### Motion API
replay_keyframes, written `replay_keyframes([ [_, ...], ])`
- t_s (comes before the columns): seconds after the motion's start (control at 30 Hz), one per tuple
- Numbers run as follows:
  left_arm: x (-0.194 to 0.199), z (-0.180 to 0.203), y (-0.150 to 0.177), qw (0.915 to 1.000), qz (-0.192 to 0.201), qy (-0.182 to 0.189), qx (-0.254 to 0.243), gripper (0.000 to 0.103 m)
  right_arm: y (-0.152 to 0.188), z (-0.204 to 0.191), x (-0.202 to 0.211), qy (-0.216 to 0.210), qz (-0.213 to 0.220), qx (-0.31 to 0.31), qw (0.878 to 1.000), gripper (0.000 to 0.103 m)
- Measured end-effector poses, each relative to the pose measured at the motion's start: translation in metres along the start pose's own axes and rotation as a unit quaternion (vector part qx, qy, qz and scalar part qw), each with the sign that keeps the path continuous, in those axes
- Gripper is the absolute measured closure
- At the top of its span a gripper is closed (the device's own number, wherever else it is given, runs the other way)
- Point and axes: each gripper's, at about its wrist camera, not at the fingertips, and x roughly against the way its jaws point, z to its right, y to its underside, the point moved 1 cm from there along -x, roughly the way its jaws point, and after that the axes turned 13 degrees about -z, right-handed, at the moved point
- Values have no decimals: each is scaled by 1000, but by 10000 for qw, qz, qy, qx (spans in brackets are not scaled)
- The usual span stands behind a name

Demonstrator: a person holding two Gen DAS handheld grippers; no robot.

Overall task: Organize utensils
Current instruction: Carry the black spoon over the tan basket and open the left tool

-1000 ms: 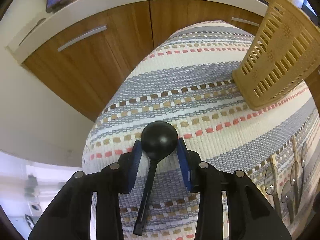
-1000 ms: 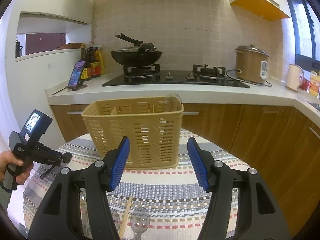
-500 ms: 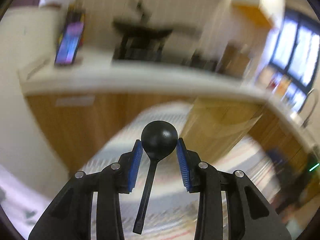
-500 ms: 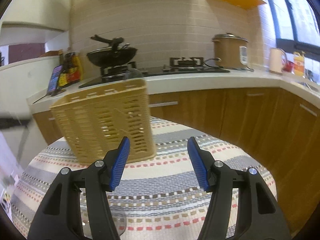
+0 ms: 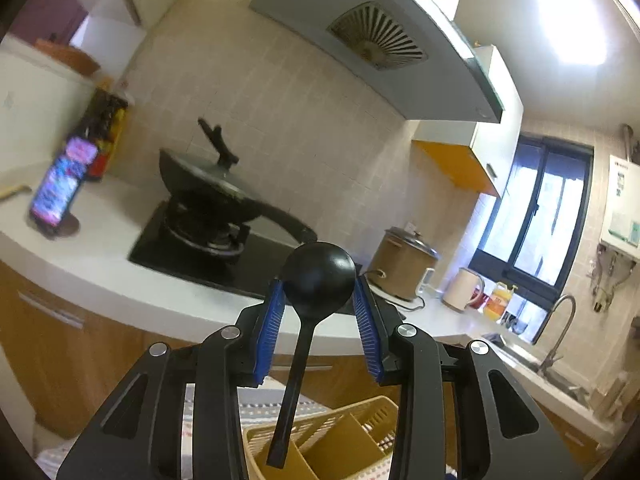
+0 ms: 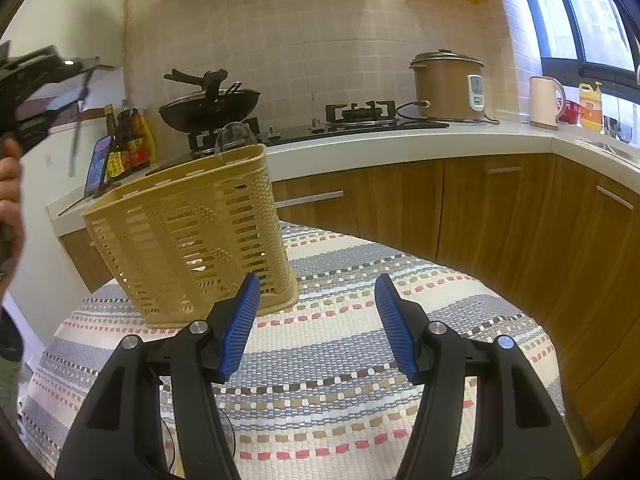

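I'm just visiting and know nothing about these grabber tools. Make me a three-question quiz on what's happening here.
1. True or false: the left gripper holds the black spoon by its bowl, handle hanging down.
2. Above which object does the spoon's handle hang? A) the wok B) the yellow utensil basket C) the rice cooker
3. Fill in: the right gripper has its jaws ____ and holds nothing.

Key: 1 true; 2 B; 3 open.
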Motion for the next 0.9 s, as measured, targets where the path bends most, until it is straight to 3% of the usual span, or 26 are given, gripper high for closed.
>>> replay_keyframes([
  [0.17,-23,-25,8,9977,-260,407,484,69,0,-1,-4,-71,-84,6,9999,47],
  [0.4,-39,-39,41,9973,-398,373,501,69,-1,3,-2,-162,-91,-76,9998,46],
  [0.53,-29,-36,54,9985,-399,218,300,68,0,2,2,-123,1,-36,9999,41],
  [0.67,-16,-38,60,9973,-617,227,340,61,1,-2,4,-94,59,44,9999,40],
  [0.9,16,-40,72,9953,-919,52,294,59,1,-2,7,-61,80,55,9999,40],
])
